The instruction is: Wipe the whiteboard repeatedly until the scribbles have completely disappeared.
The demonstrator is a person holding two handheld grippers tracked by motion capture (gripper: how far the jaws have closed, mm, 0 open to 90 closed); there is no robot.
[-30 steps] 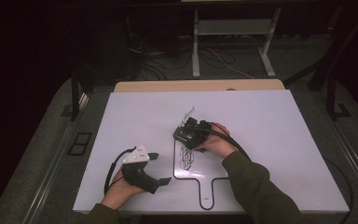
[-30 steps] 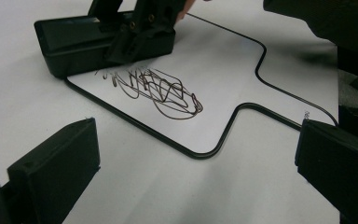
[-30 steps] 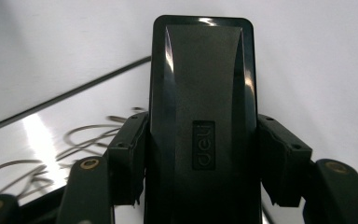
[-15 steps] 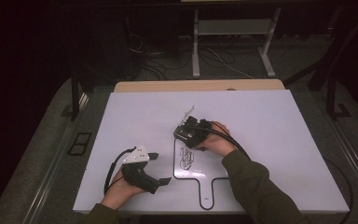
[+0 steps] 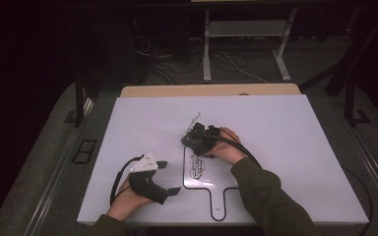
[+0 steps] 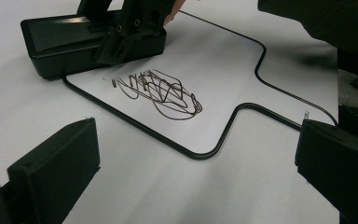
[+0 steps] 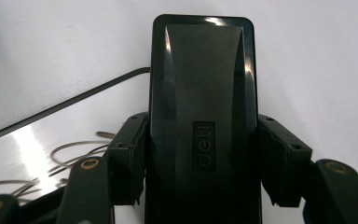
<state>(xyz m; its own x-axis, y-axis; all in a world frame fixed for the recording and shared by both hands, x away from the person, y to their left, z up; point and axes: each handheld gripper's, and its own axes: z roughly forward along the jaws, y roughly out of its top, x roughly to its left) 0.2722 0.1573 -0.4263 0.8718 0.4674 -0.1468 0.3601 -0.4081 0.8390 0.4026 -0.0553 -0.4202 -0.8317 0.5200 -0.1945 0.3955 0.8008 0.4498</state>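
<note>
The right gripper (image 5: 197, 139) has its fingers (image 7: 126, 158) pinching a black whiteboard eraser (image 7: 203, 116), set at the far edge of the small paddle-shaped whiteboard (image 5: 211, 178) on the desk (image 5: 285, 147), just beyond the scribble (image 6: 161, 93). The left gripper (image 5: 165, 177) rests beside the board, fingers spread, holding nothing. Nothing pins the board, so a hard wipe could drag it; a tilted eraser may skip lines.

Left gripper (image 5: 170, 177) low, fingers spread apart, right gripper (image 5: 197, 140) fingers clamped, hand steady
</note>
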